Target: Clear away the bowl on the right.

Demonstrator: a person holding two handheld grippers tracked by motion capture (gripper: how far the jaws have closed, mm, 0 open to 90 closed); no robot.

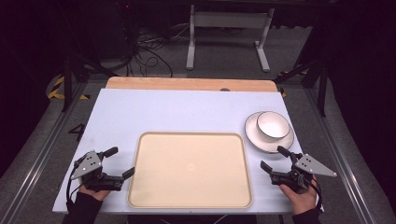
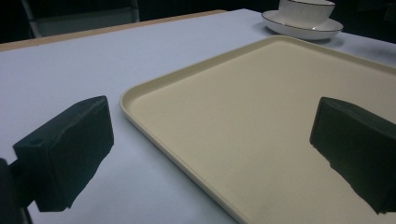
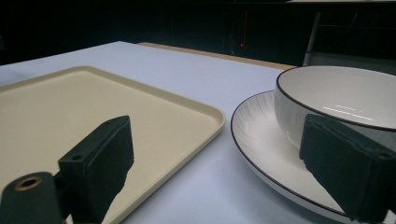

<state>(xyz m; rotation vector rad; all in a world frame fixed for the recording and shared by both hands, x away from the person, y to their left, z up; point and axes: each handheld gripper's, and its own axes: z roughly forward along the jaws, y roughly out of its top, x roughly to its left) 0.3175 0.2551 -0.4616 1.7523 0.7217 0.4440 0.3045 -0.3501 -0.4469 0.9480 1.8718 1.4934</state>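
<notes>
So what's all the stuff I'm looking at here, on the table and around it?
tray: one, cream, near middle of the table, nothing on it
plate: one, white with dark rim, on the table beyond the tray's far right corner
bowl: one, white with dark rim, sitting on the plate
table: one, pale sheet over a wooden top whose far edge shows
metal stand: one, light grey, on the floor beyond the table
cables: a tangle, dark, on the floor at far left
left claw: black, open, left of the tray
right claw: black, open, just short of the plate
hands: two, at the near edge
</notes>
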